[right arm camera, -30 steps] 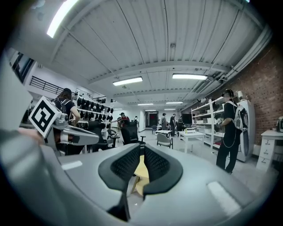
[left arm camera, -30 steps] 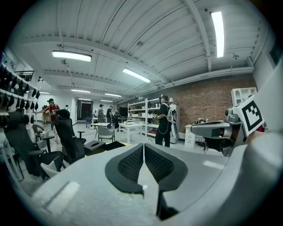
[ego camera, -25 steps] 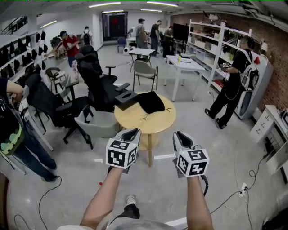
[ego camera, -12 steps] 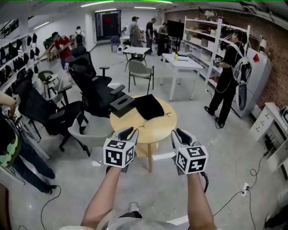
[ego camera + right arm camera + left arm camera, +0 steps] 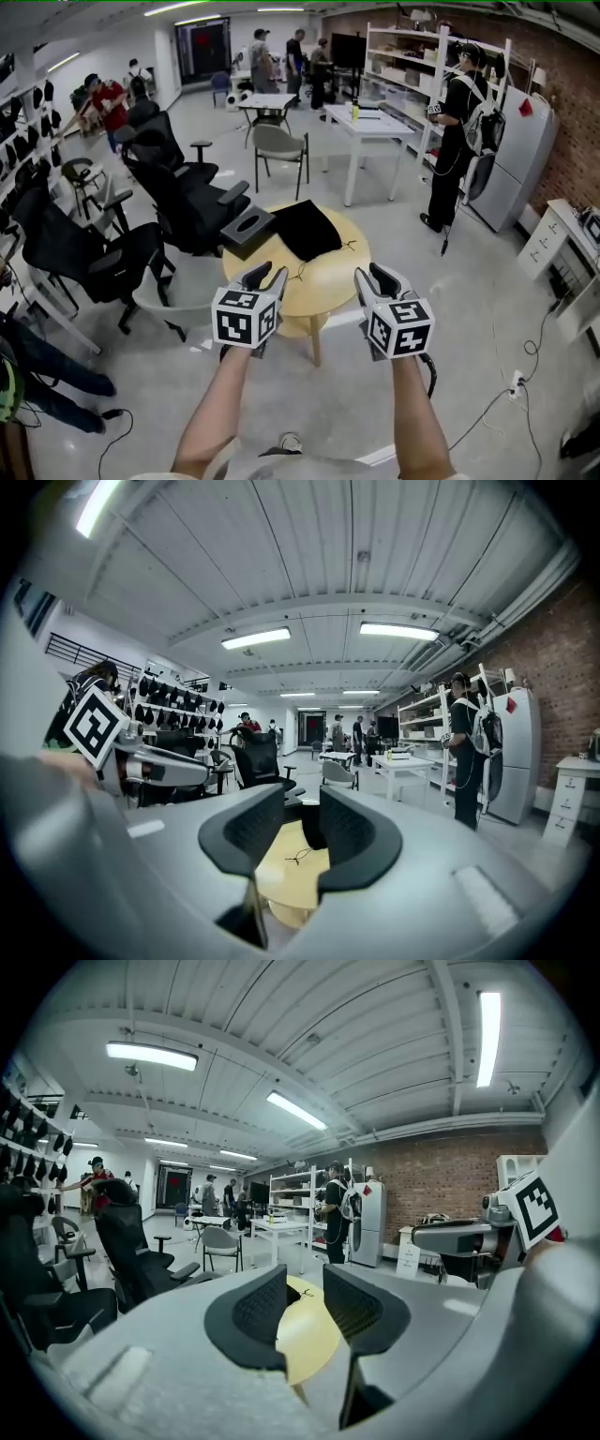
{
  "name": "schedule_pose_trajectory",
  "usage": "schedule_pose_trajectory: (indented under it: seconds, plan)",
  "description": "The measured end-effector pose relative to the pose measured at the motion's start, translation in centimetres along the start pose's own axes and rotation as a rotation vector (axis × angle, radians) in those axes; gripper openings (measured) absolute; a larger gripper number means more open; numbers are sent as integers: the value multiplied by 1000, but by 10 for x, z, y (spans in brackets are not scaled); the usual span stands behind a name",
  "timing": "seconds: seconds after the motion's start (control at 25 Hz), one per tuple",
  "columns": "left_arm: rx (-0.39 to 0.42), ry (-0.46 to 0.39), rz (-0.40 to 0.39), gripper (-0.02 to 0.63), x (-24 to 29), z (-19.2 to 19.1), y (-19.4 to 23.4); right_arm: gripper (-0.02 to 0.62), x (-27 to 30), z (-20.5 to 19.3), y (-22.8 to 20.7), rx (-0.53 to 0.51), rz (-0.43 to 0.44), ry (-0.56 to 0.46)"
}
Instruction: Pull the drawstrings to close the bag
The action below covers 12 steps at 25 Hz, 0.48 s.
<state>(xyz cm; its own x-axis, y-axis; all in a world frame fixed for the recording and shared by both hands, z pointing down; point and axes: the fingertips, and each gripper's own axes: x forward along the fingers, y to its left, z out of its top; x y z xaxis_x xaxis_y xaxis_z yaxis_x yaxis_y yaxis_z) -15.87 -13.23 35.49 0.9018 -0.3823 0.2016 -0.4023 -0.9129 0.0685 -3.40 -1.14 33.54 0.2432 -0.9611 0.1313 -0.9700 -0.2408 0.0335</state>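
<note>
Both grippers are nearer the round table (image 5: 330, 283) than a second ago; its near rim now sits just beyond their fingertips. On the left gripper (image 5: 267, 275) and right gripper (image 5: 375, 275) the jaws have just been opening and stand moderately apart with nothing between them. The black bag (image 5: 306, 229) lies flat on the table's far half, its drawstrings (image 5: 299, 273) loose and untouched. Judgement: approach phase; gripping a cord comes next.
</note>
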Motion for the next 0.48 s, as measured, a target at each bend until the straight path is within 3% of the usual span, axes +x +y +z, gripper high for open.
schedule_pose_trajectory:
  seconds: [0.48]
  plan:
    - [-17, 16, -28, 178, 55, -2, 56, 162, 71, -3, -14, 10, -44, 30]
